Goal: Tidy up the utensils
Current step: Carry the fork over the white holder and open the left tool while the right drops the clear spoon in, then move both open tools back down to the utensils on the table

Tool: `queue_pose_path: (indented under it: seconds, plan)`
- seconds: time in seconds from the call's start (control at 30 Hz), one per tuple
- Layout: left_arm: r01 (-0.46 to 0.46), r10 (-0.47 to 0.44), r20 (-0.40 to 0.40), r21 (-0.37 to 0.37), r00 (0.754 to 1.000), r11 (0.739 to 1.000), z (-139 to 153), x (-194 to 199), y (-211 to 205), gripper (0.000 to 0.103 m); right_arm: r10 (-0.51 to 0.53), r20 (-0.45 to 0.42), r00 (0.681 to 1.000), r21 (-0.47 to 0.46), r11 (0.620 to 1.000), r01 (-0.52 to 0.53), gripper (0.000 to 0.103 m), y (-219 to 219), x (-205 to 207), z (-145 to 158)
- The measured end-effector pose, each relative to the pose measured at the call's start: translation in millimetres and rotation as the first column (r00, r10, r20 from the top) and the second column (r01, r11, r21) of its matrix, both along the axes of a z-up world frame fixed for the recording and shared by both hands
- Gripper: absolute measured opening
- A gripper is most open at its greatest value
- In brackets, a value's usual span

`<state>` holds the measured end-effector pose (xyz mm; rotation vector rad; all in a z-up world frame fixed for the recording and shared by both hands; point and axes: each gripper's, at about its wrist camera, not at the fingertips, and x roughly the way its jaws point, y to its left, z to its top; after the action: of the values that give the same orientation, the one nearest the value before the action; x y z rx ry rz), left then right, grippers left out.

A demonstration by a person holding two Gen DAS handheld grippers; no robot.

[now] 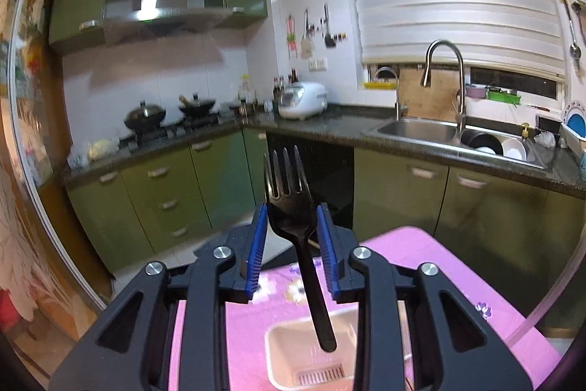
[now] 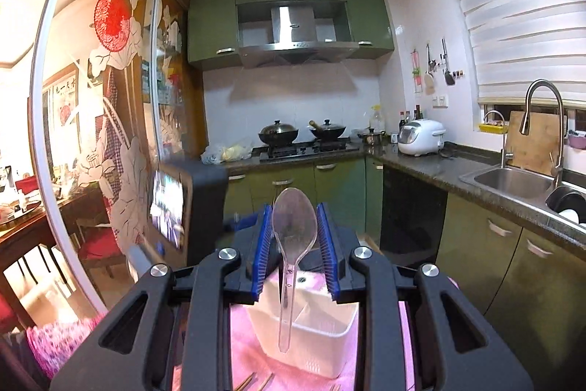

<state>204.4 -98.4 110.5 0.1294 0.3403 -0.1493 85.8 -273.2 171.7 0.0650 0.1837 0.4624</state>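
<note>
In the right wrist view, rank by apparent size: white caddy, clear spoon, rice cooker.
1. white caddy
2. clear spoon, held close to the lens, so enlarged
3. rice cooker, far off on the counter, so its rank says little about true size

The fork (image 1: pixel 293 207) is glossy black plastic, the spoon (image 2: pixel 294 226) clear plastic. A matt white plastic caddy (image 2: pixel 311 336) sits on pink cloth (image 1: pixel 439 266). The sink (image 1: pixel 414 131) is brushed metal.

my left wrist view looks along its fingers (image 1: pixel 256 237), angled slightly down, close above the pink surface (image 1: pixel 421 262), sink (image 1: pixel 414 131) at two o'clock. my right view faces the stove (image 2: pixel 307 145) at twelve; both share the kitchen.
</note>
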Motion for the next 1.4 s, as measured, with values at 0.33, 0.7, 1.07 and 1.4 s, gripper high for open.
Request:
queue_pose_path:
  seconds: [0.33, 0.7, 1.07, 1.4]
  plan:
    - [0.014, -0.014, -0.061, -0.004, 0.998, 1.0, -39, -7, 12, 0.035, -0.062, 0.029, 0.998, -0.006, 0.998, 0.063, 0.026, 3, 39, 10]
    - [0.049, -0.049, 0.006, -0.019, 0.999, 0.999, -26, -67, 24, 0.046, -0.148, -0.061, 0.987, -0.038, 0.989, 0.146, 0.026, 18, 86, -51]
    - [0.068, -0.068, -0.003, -0.043, 0.998, 0.997, -29, -89, 30, 0.049, -0.199, -0.11, 0.974, -0.07, 0.979, 0.192, 0.026, 35, 92, -103]
    - [0.06, -0.064, -0.07, -0.049, 0.996, 0.997, -45, -104, 30, 0.057, -0.207, -0.095, 0.974, -0.071, 0.977, 0.201, 0.033, 33, 62, -104]
